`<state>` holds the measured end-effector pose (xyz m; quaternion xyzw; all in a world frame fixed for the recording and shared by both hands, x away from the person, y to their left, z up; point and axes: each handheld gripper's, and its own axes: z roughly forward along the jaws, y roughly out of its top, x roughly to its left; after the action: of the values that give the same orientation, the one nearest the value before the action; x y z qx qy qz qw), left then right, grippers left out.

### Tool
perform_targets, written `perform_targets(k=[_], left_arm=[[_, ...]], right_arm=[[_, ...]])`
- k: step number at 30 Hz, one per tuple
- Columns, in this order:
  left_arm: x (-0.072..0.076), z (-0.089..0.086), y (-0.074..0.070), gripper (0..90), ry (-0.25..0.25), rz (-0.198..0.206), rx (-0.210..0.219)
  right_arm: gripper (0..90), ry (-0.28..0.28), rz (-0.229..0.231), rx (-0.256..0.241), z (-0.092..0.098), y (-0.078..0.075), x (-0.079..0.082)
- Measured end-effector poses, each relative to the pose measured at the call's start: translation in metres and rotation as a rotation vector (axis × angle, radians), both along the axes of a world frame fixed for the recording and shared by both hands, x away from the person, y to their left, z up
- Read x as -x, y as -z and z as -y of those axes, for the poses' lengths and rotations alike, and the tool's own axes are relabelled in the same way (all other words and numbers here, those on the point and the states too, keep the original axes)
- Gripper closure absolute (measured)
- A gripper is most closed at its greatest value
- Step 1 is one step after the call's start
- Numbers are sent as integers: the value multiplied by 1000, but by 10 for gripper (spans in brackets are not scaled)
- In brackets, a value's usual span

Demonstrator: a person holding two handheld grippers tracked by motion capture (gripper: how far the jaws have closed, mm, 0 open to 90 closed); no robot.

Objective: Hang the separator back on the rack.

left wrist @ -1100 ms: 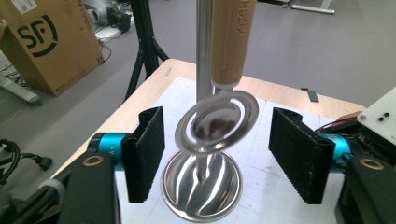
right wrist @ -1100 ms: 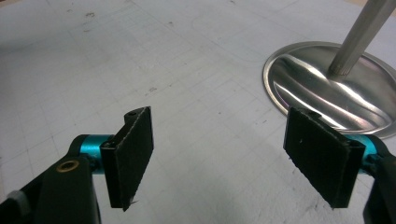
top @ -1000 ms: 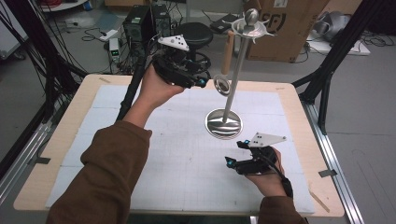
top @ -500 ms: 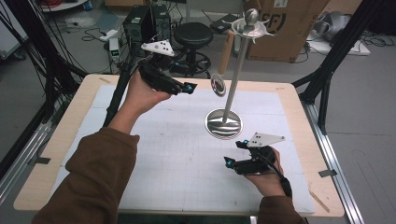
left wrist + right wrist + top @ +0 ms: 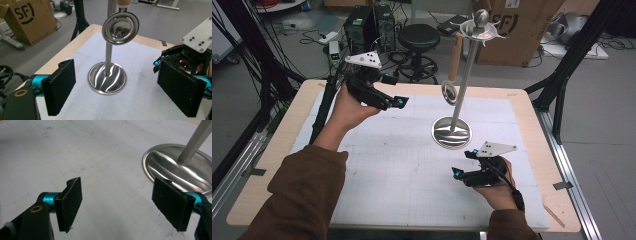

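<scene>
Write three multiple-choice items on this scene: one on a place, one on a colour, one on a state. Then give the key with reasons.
1. Where does the metal stand sit?
A. on the white mat
B. on the floor
C. on the stool

2. What colour is the cardboard box behind the table?
A. blue
B. brown
C. white

3. How are the left gripper jaws?
A. shut on the stand
B. open, holding nothing
C. shut on a cable

Key: A, its round base rests on the mat; B, plain brown cardboard; B, the left gripper view shows a wide gap between its pads.
</scene>
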<state>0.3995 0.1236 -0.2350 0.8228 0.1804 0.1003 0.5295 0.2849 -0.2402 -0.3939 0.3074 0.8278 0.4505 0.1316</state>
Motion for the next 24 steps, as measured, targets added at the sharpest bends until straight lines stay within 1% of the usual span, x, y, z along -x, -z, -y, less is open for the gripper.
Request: perform_targets(k=[2,5,7,11,12,15,17,20,24], left_arm=[[2,-4,2,147,-2,-1,1],[6,-9,5,141,-4,0,16],[9,-13,7,136,-5,5,11],[12,-21,12,126,-10,-1,12],[13,-23,14,121,-16,-5,22],[15,-29,19,115,-22,-14,21],[16,-33,22,108,-25,-21,17],[20,-40,27,94,-29,-29,27],[24,-46,32,80,-29,-34,26]], right_arm=[[233,-1,0,0,-1,0,0],[233,-6,6,2,-2,0,-1],[233,-6,7,4,-3,0,-1],[233,-6,3,2,-3,0,-1],[233,-5,2,2,-3,0,-1],[233,-7,8,4,-3,0,-1],[233,-3,0,2,-3,0,-1],[233,-5,5,5,-2,0,-2],[233,-5,5,6,-2,0,-2]])
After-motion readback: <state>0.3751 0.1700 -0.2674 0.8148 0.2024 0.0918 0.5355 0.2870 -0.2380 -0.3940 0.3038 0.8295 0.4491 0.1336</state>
